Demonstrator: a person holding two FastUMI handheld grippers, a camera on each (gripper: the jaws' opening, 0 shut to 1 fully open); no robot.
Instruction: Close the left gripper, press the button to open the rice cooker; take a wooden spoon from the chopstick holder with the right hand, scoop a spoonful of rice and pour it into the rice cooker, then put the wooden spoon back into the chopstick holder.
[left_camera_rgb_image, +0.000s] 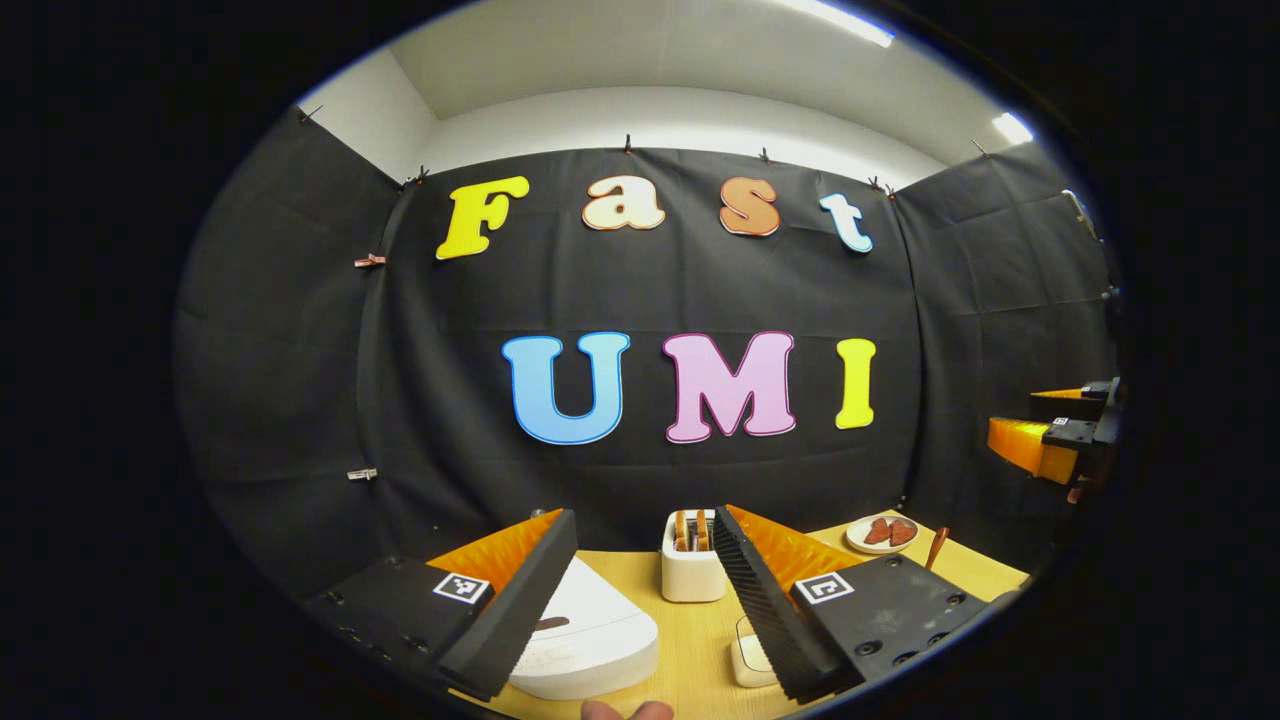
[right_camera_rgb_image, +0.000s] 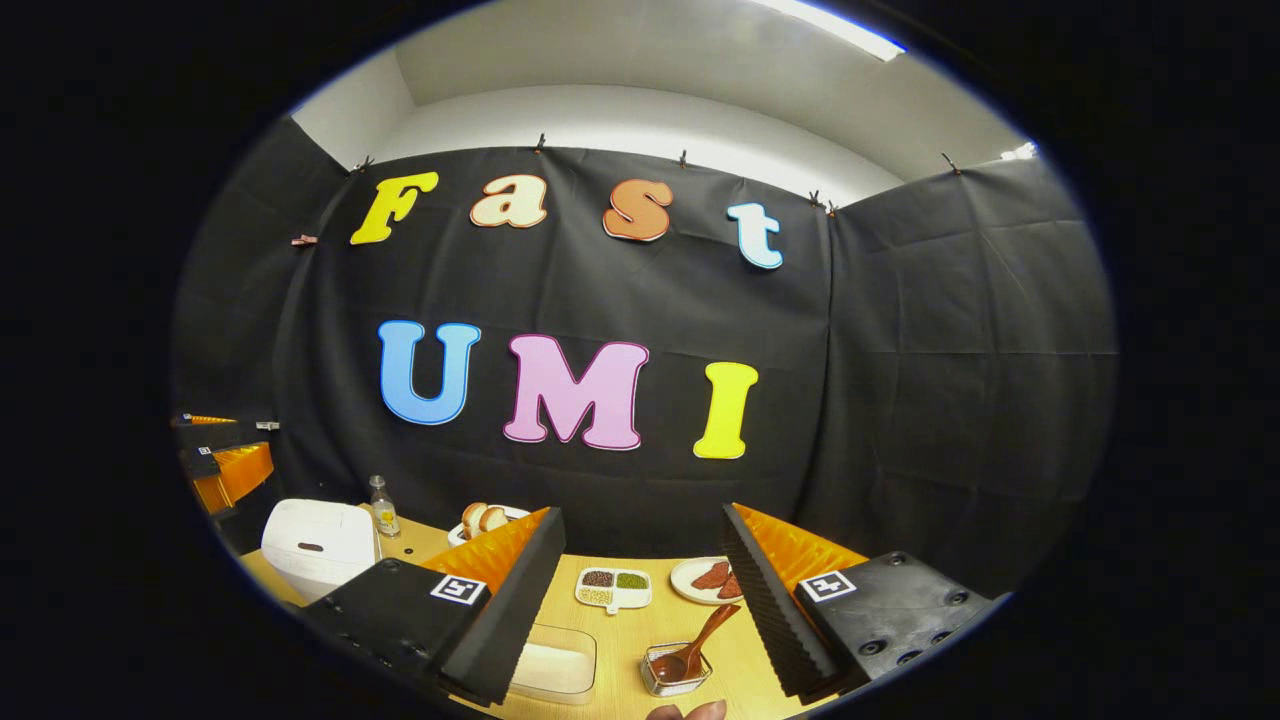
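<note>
In the left gripper view my left gripper (left_camera_rgb_image: 645, 525) hangs open above the table, with nothing between its fingers. The white rice cooker (left_camera_rgb_image: 590, 635), lid down, lies below its left finger. My right gripper (right_camera_rgb_image: 642, 520) is open too and holds nothing. Below it, a wooden spoon (right_camera_rgb_image: 700, 635) leans in a small metal mesh chopstick holder (right_camera_rgb_image: 672, 678). To the left of the holder is a clear box of white rice (right_camera_rgb_image: 552, 662). The rice cooker (right_camera_rgb_image: 318, 545) stands far left in the right gripper view, with the left gripper (right_camera_rgb_image: 225, 455) above it. The right gripper (left_camera_rgb_image: 1050, 435) shows at the far right of the left gripper view.
A white toaster (left_camera_rgb_image: 692, 565) with bread stands behind the cooker on the wooden table (left_camera_rgb_image: 700, 640). A plate of red pieces (right_camera_rgb_image: 710, 578), a divided tray of grains (right_camera_rgb_image: 613, 588), a plate of bread (right_camera_rgb_image: 485, 520) and a small bottle (right_camera_rgb_image: 382, 508) line the back. Black cloth walls enclose the table.
</note>
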